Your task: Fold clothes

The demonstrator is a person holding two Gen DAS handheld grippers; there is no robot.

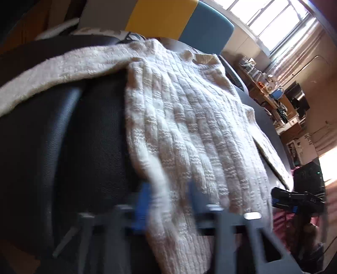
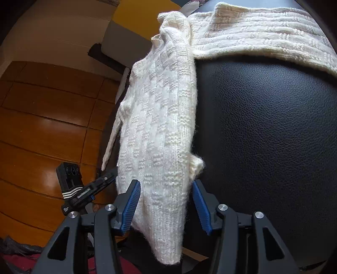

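**Operator:** Right wrist view, nearest first. My right gripper (image 2: 166,207) has its blue-padded fingers (image 2: 131,207) spread wide. The hanging end of the cream knit sweater (image 2: 160,118) passes between them. The left pad sits at the knit's edge; the right pad stands just apart from it. I cannot tell whether the left pad presses the fabric. Nothing is clamped.

**Supervisor:** Where does the garment lie?

**Operator:** It drapes over a black leather-textured cushion (image 2: 269,130). One part runs from 6 o'clock up to 12 o'clock along the cushion's left side. Another part stretches across the top toward 2 o'clock. At 8 o'clock my left gripper (image 2: 84,189) shows beside the knit's lower edge, above the wooden floor (image 2: 42,109).

**Supervisor:** Report the left wrist view.

**Operator:** The near field is motion-blurred. My left gripper (image 1: 168,202) shows two blue pads apart, with a fold of the sweater (image 1: 189,118) between them. The blur hides contact, so I cannot tell whether it grips. The sweater spreads from 6 o'clock up to 12 o'clock over the black cushion (image 1: 94,130). The right gripper (image 1: 294,200) shows at 4 o'clock, past the sweater's edge. Farther off, a yellow and blue panel (image 1: 179,19) sits at 12 o'clock, a cluttered desk (image 1: 273,94) at 2 o'clock, and a bright window (image 1: 273,21) at 1 o'clock.
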